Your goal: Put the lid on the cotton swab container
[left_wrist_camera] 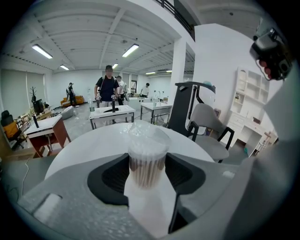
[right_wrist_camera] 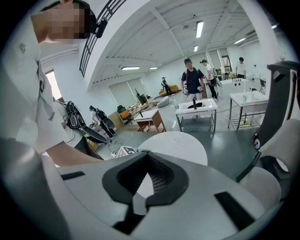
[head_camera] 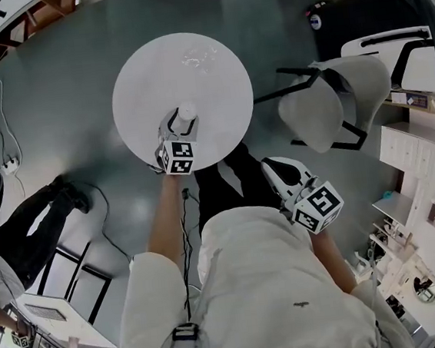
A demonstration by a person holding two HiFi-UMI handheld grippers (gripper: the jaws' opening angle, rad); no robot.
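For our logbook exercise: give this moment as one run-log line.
left gripper shut on cotton swab container | right gripper shut, empty | lid off, lying farther back on table

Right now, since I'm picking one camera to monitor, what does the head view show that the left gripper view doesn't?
Only the head view: the right gripper, held off the round white table beside the person's torso. Only the left gripper view: the swab sticks inside the cotton swab container, the pads of the left gripper against its sides, and people standing behind. Both: that table, the container and the white chair.
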